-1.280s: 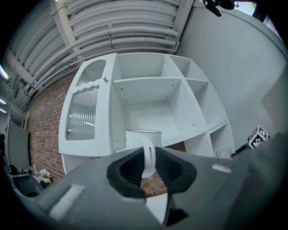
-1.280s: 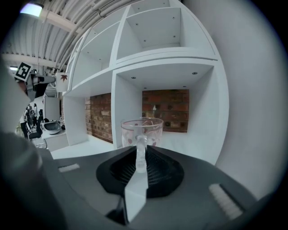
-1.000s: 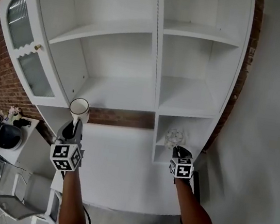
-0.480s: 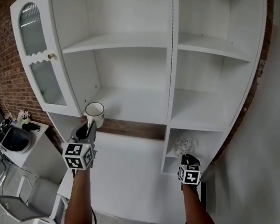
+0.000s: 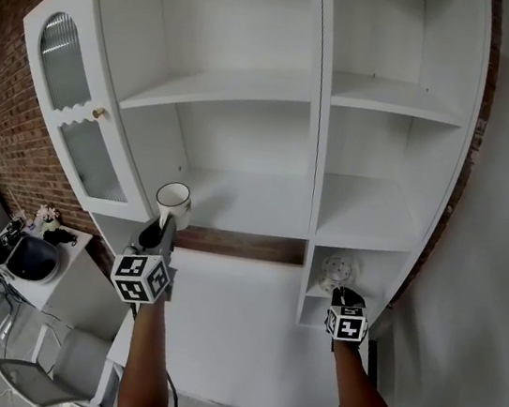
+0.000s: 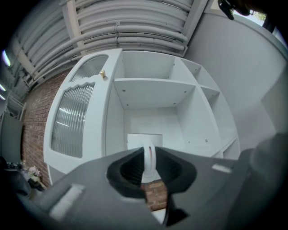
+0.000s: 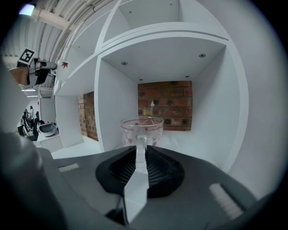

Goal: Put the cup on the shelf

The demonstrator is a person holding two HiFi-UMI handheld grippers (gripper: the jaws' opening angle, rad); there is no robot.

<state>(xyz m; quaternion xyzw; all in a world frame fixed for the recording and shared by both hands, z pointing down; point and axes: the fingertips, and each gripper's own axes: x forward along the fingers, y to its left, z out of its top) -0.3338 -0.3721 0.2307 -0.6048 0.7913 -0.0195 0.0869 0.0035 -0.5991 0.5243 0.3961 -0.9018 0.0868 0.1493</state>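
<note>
**White cup and glass cup held at the shelf.** A white cup (image 5: 174,199) is gripped by its handle (image 6: 148,162) in the left gripper (image 5: 160,224), whose jaws are drawn narrowly together on it. The cup is held before the front edge of the wide left bay of the white shelf unit (image 5: 312,150). A clear spotted glass cup (image 5: 337,268) is clamped by its glass handle (image 7: 141,152) in the right gripper (image 5: 343,293), whose jaws are equally narrow. It is held at the mouth of the lowest right compartment, which is backed by a brick wall (image 7: 164,105).

The mug (image 5: 173,198) is in front of the shelf unit's (image 5: 253,84) left bay, above the counter (image 5: 227,322). The glass cup (image 5: 336,269) is inside the lowest right compartment. The door (image 5: 69,113) stands far left.
</note>
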